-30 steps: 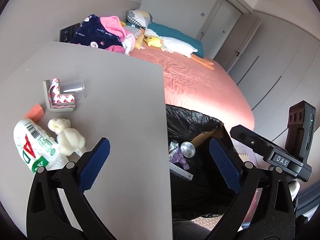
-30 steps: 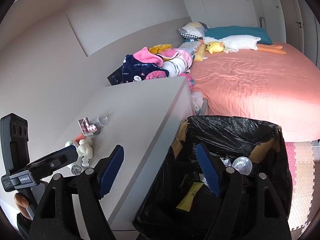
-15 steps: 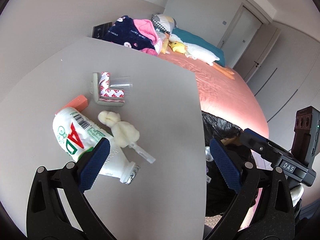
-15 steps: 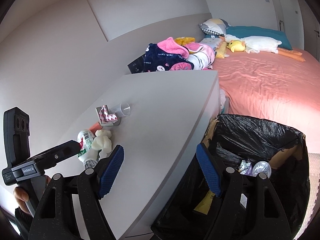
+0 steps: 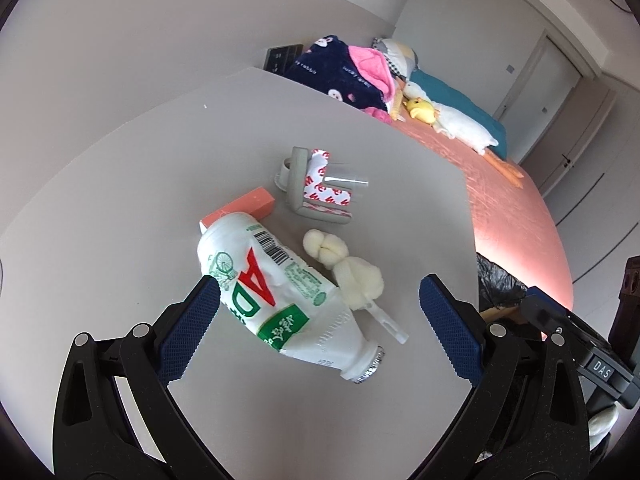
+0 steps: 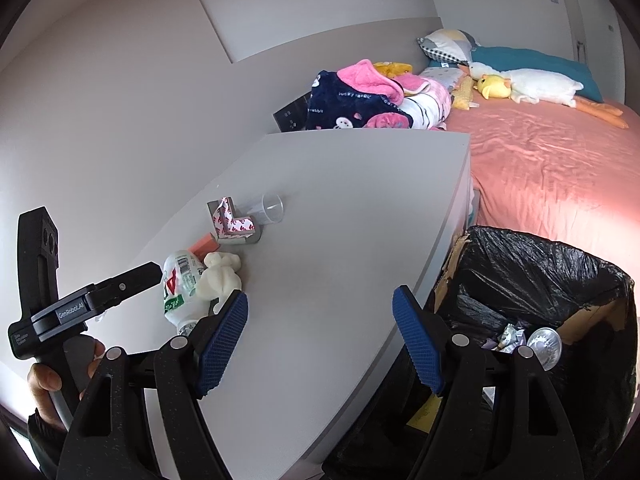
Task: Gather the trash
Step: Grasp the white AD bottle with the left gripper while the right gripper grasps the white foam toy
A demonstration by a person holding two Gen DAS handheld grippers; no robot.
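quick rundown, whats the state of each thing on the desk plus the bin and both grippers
white bottle: lying on its side, no cap visible
clear cup: on its side, empty
cream toy: lying beside the bottle
orange block: lying flat
grey corner guard: lying on the desk, backing paper on
trash bin: black liner open, some trash inside
left gripper: open, bottle between its fingers
right gripper: open, empty

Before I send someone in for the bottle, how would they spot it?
On the grey tabletop beside the bed, trash sits in a small cluster. The white plastic bottle lies on its side at the near end, the biggest piece, with red letters and a green label.
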